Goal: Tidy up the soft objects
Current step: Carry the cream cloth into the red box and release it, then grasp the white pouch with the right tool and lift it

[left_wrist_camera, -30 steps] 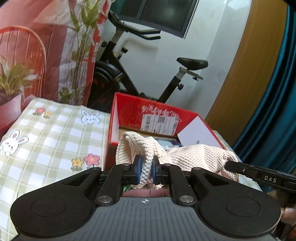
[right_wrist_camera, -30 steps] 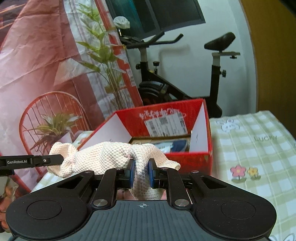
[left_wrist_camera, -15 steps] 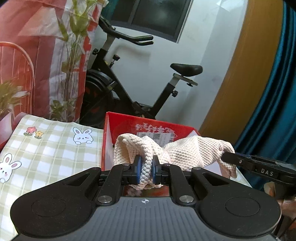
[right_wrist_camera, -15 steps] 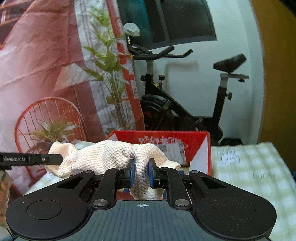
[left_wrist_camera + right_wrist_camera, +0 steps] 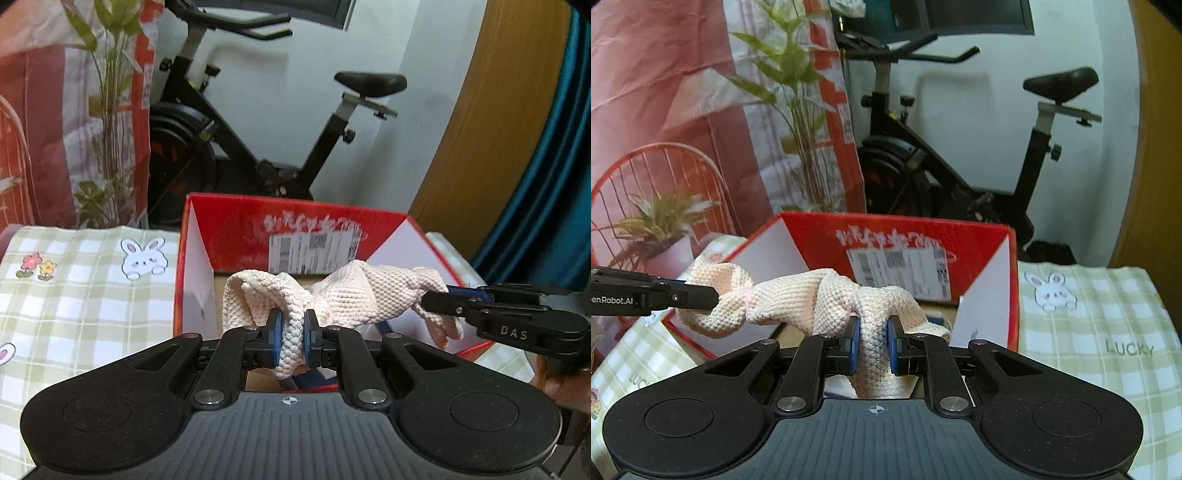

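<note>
Left wrist view: left claw (image 5: 291, 339) is clamped on one bunched end of a cream knitted cloth (image 5: 369, 299). The cloth spans to the right, where the right claw (image 5: 439, 301) pinches its other end. The span hangs in the air over the open red box (image 5: 295, 225), which stands on the bench (image 5: 85, 288) under a checked cover with rabbits. Something dark blue shows low in the box, too hidden to name.

Right wrist view: right claw (image 5: 873, 345) is closed tight on a thick fold of the cloth (image 5: 798, 299); a tail droops below the pads. The left claw (image 5: 713, 295) enters from the left, gripping the far end. The red box (image 5: 897, 236) sits just behind and below the cloth.

Handling, judged: light, limp, chunky open knit; no stiffness, so it sags between holds and drops where released. Coarse weave gives good friction but could snag on pad edges. Not fragile. Best held at bunched folds near both ends, as now; a single-layer edge pinch would likely stretch it.
</note>
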The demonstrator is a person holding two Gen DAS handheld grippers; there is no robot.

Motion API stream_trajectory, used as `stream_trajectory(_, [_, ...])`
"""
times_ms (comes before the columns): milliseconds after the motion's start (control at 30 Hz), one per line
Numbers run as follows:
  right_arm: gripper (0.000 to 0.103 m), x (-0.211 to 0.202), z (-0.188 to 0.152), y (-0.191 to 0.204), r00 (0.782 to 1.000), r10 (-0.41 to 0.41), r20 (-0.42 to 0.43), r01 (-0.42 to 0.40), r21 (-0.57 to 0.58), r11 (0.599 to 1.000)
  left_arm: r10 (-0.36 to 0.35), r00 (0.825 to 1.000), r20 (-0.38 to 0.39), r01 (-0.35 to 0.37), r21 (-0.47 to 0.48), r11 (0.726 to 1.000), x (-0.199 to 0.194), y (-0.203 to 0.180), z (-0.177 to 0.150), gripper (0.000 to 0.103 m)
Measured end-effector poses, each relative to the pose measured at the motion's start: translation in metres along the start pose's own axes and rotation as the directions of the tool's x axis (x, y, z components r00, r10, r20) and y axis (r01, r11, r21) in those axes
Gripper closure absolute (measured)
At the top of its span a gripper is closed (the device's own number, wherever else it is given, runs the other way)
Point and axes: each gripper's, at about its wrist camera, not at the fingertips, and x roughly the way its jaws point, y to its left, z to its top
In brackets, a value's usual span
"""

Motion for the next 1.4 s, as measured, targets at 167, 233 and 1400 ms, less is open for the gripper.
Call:
stream_trajectory(167, [0.088, 0.007, -0.012, -0.008, 1.000, 0.000, -0.030, 0.000, 0.012, 1.000, 0.010, 0.999, -0.031, -0.010, -0.008, 1.000, 0.009, 0.005, -0.004, 0.090])
stream_trajectory(233, [0.088, 0.007, -0.015, -0.008, 0.999, -0.004, -0.033, 0.005, 0.010, 1.000, 0.016, 0.999, -0.039, -0.016, -0.005, 1.000, 0.011, 0.004, -0.005, 0.089])
stream_trajectory(1400, [0.071, -0.057, -0.091, 0.046, 0.998, 0.056, 0.000, -0.056, 0.047, 0.997, 0.028, 0.999, -0.041, -0.031, -0.076, 0.997, -0.064, -0.017, -0.086, 0.054])
